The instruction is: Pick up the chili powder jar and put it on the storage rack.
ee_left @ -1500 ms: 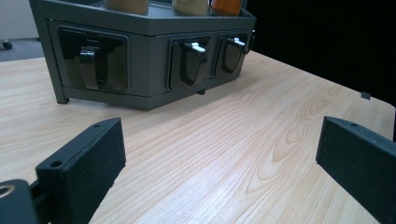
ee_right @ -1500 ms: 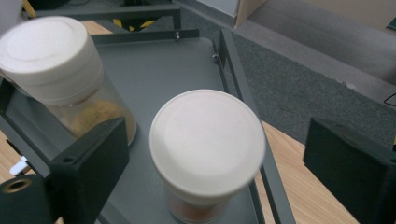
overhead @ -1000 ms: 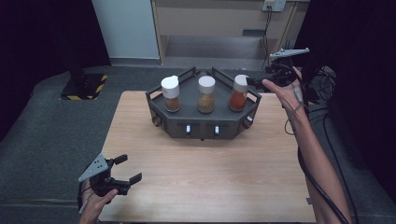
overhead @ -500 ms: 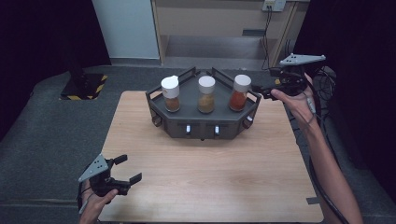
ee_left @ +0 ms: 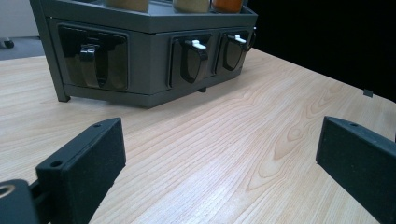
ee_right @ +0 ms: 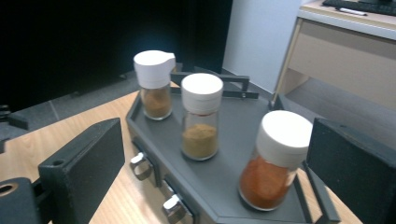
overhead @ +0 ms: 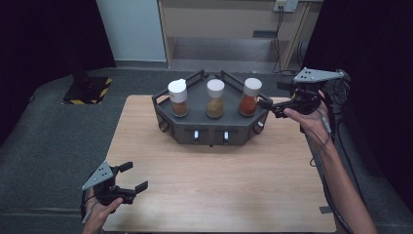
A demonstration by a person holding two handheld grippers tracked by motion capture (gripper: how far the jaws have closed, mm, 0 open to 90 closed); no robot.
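The left hand-held gripper (overhead: 130, 181) idles wide open and empty at the worktop's (overhead: 204, 180) 7 o'clock corner. On the grey rack (overhead: 195, 127) at 12 o'clock stand three spice jars; the red-powder jar (overhead: 250, 97) is rightmost. The right hand-held gripper (overhead: 268, 106), jaws spread and empty, hovers just beside it at 3 o'clock. Closing off-centre could tip the jar against the rack rail

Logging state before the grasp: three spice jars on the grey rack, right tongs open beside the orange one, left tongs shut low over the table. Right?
Not quite. The left tongs are open, not shut: the left gripper view shows the jaws wide apart over bare table. The rest holds: three jars on the grey rack, right tongs open beside the orange jar.
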